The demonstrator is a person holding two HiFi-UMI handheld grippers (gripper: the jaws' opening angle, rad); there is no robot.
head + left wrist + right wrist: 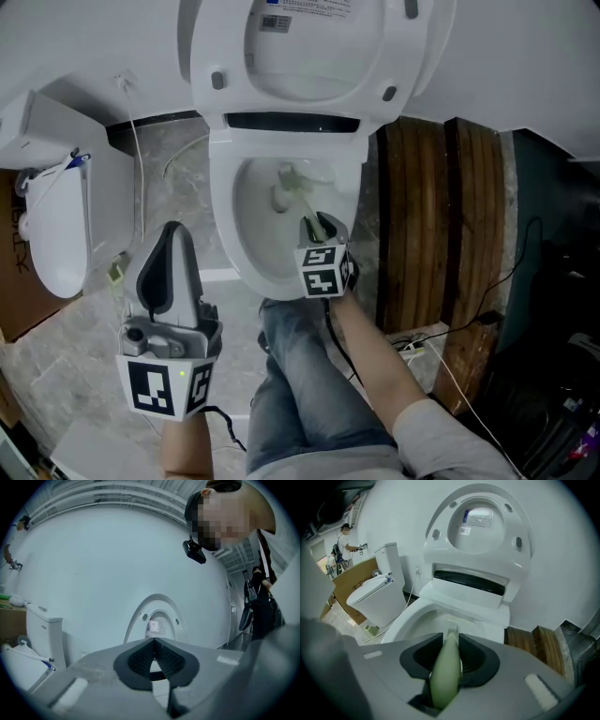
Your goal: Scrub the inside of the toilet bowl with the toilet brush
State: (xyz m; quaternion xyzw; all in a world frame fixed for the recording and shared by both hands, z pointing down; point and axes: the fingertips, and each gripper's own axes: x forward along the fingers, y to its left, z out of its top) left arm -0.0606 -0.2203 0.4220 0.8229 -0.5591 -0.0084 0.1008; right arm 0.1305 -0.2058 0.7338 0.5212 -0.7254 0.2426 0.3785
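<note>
Grips the toilet brush (446, 667) in the right gripper (449, 651), jaws pressed against both sides of the pale green handle, well up from the bristles. Reaches down over the toilet bowl (228, 220), with the handle slanting forward from the jaws and the pale brush head low inside the basin, toward the far inner wall. Cannot tell whether the bristles touch the porcelain. Leaves the seat and lid (309, 56) raised behind the bowl.

Holds the left gripper (172, 239) out of the work, to the left of the bowl and pointing up. Shows its pads meeting at the tips in the left gripper view, with nothing between them. Stands between a second toilet (56, 225) on the left and wooden boards (431, 206) on the right.

Looks to be at the scrubbing step, early or midway; no telling from here how much of the wall is done.

Probably light, hard plastic: a stiff shaft with springy bristles. Smooth and rounded, so likely slippery when wet and prone to roll between flat pads under sideways load. Best held around mid-handle, as now, squeezed firmly, with pressure put along the shaft and not across it. Worth going gently near the water to avoid splashing.
</note>
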